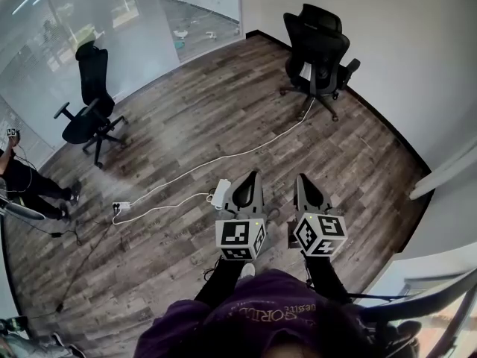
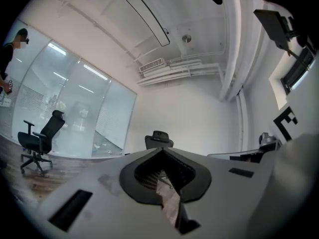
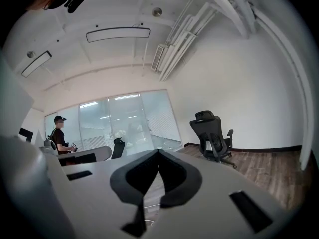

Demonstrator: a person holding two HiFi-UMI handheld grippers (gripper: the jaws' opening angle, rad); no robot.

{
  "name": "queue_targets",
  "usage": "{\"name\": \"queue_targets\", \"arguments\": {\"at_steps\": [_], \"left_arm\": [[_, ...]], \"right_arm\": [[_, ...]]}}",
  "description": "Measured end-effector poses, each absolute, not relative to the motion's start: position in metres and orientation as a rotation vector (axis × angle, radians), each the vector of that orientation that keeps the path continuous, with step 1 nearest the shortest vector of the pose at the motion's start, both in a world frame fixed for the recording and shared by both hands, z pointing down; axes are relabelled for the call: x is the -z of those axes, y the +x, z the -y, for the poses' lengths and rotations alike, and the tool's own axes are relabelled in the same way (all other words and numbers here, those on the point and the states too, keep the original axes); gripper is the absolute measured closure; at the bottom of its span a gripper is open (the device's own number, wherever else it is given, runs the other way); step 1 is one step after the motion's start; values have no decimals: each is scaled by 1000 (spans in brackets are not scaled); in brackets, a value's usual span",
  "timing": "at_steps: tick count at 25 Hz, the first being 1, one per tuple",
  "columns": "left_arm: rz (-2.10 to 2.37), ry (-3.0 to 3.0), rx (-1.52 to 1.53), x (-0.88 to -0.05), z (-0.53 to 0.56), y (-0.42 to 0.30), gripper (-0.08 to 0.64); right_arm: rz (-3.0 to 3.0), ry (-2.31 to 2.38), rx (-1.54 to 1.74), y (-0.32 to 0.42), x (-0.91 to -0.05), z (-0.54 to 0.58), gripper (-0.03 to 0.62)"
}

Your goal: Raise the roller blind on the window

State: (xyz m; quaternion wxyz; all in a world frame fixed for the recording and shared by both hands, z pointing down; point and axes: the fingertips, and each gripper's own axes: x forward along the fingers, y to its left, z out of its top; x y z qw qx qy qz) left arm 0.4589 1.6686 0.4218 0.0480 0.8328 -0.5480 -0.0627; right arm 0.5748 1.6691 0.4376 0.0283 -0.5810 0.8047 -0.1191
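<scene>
While the left gripper (image 1: 256,176) and the right gripper (image 1: 301,177) point out over the wood floor (image 1: 223,118), both closed tight and holding nothing, the job is not started — I see no roller blind anywhere.

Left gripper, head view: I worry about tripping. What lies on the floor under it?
A white cable crosses the wood floor to a white box beside the tip of the left gripper. The floor straight beneath its body is covered.

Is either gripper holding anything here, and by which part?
Nothing is held. The left gripper and the right gripper both have their jaws shut together, empty.
</scene>
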Motion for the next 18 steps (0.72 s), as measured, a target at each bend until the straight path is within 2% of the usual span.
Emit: {"name": "queue_targets", "arguments": {"at_steps": [9,18], "left_arm": [[1655,2513,150,-438,-1671,451,560],[1742,2401,153,-463,-1642,396,560]], "right_arm": [[-2476,-1762,407,565,-447,-1669,597],[-2454,-1808,468,552,-468,-1646,597]]}}
